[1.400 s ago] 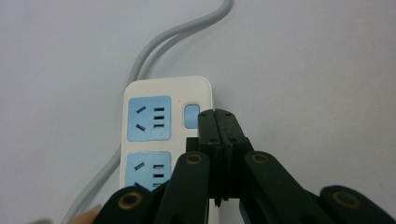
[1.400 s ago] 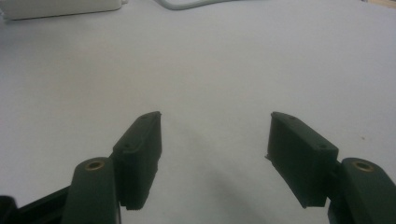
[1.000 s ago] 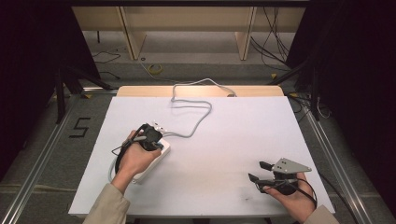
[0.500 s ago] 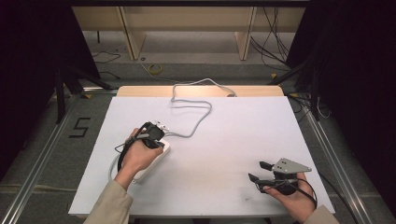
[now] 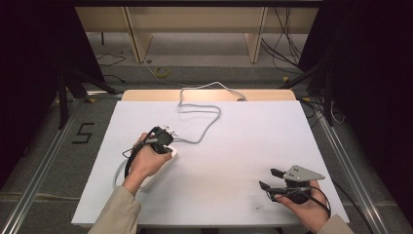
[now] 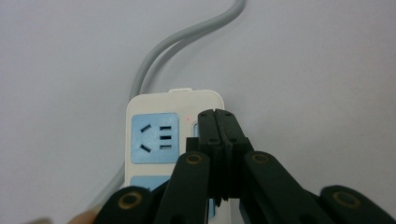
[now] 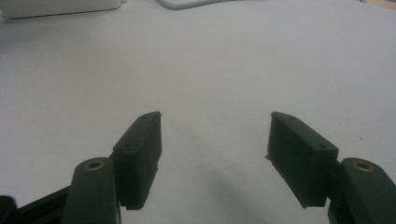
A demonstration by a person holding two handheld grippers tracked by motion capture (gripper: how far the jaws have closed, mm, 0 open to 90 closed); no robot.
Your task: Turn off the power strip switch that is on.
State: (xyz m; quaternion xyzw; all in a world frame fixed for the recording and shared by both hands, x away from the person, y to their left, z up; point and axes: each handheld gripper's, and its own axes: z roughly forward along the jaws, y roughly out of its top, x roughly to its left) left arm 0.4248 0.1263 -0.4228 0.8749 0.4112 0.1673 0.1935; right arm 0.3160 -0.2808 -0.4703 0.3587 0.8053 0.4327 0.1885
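One blue socket (image 6: 154, 138) by shut left claw (image 6: 216, 113).

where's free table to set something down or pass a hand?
Free: the white table between the power strip and the right tool, and the far right beyond the grey cable. Crowded: near left, where the shut left tool sits on the strip.

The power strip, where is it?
In the high view the power strip lies on the table's left side, under the shut left gripper.
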